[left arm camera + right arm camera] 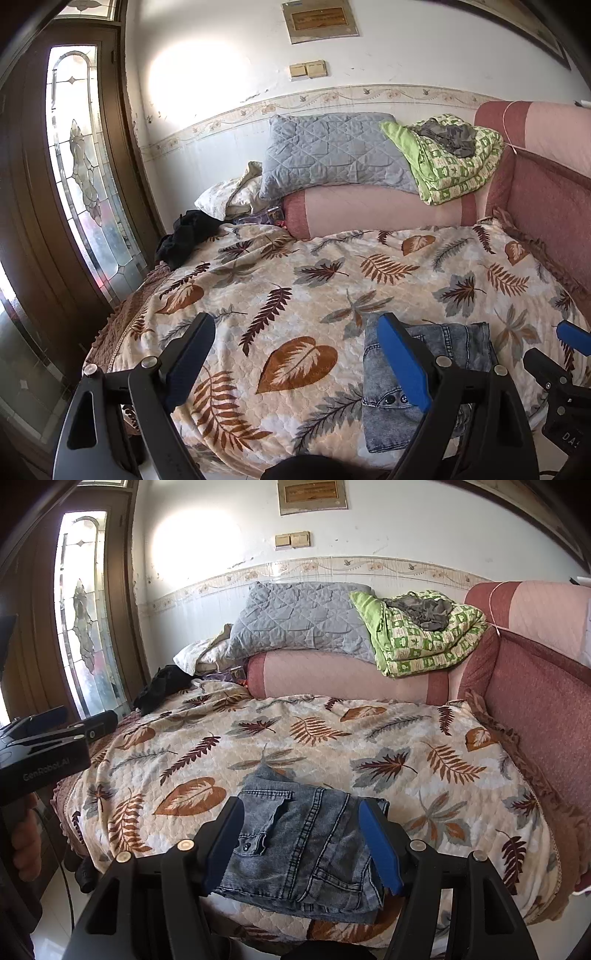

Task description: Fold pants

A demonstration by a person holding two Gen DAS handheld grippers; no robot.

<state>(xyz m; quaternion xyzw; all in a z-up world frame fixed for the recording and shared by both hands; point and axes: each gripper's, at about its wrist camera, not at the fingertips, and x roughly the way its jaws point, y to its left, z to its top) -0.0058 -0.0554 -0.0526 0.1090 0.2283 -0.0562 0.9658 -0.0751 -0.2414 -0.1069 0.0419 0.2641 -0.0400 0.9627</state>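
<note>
Up close, the folded grey-blue washed-denim pants [299,853] lie as a compact bundle on the quilted cream bedspread printed with brown and grey leaves [332,746], near its front edge. No box, basket or other container shows in either view; the bedspread alone carries the denim.

The right gripper [303,843], black with blue-padded fingers [380,845], hangs over the bundle with its jaws apart, one finger at each side of the denim. Whether the pads touch the cloth I cannot tell; they do not pinch it.

The left gripper [295,362] stands wide open over bare bedspread just left of the pants [424,384], nothing between its jaws; its right finger overlaps the bundle's left edge in that view.

Behind, a grey quilted pillow [299,620] and a folded green patterned blanket [424,642] rest on a pink bolster [332,679].
</note>
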